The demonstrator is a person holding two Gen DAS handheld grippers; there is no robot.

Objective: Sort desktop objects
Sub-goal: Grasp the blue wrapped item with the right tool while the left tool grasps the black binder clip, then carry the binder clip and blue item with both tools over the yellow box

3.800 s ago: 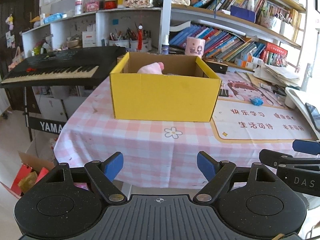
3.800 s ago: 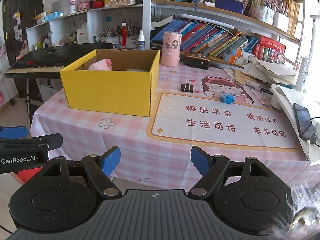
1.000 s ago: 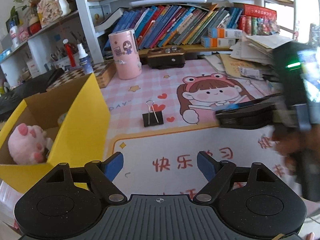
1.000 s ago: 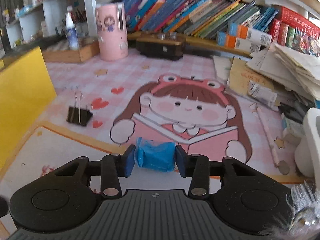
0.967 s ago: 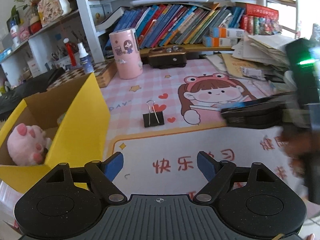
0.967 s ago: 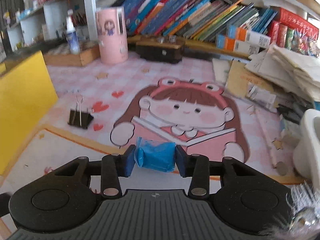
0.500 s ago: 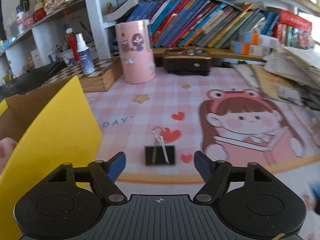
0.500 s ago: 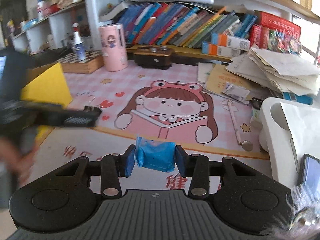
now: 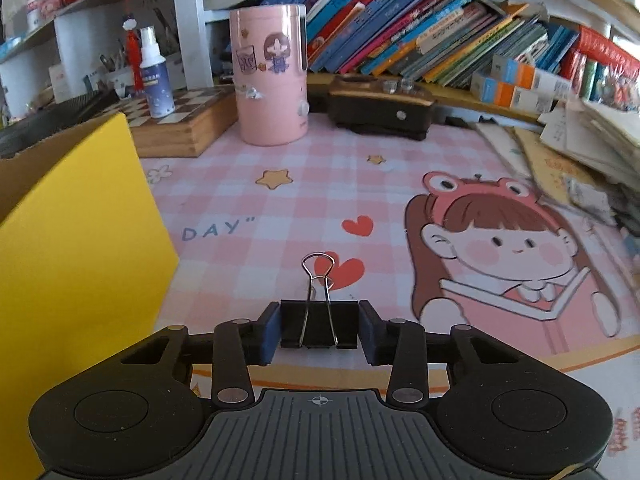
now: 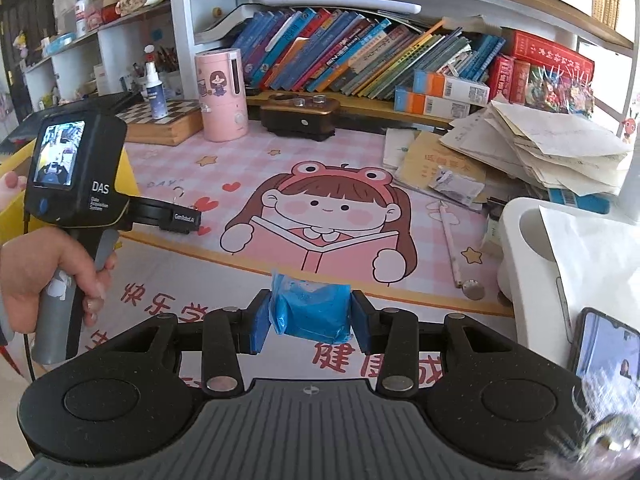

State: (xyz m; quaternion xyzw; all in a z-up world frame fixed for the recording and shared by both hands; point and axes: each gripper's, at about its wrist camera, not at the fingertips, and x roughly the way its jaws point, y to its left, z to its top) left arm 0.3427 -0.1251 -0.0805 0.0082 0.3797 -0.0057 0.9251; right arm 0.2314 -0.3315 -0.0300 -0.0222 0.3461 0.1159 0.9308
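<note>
binder clip (image 9: 319,322) low in centre frame, on the desk (image 9: 304,200); box (image 9: 76,236) at left; cup (image 9: 273,76) and books (image 9: 400,40) at top.

Black binder clip (image 9: 318,324) lies flat on the mat; crumpled blue packet (image 10: 311,311) sits raised.

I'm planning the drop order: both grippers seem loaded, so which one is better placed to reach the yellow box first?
Left, probably. The left gripper, fingers closed on the binder clip, sits right beside the yellow box. The right gripper, holding the blue packet, is farther away across the mat.
</note>
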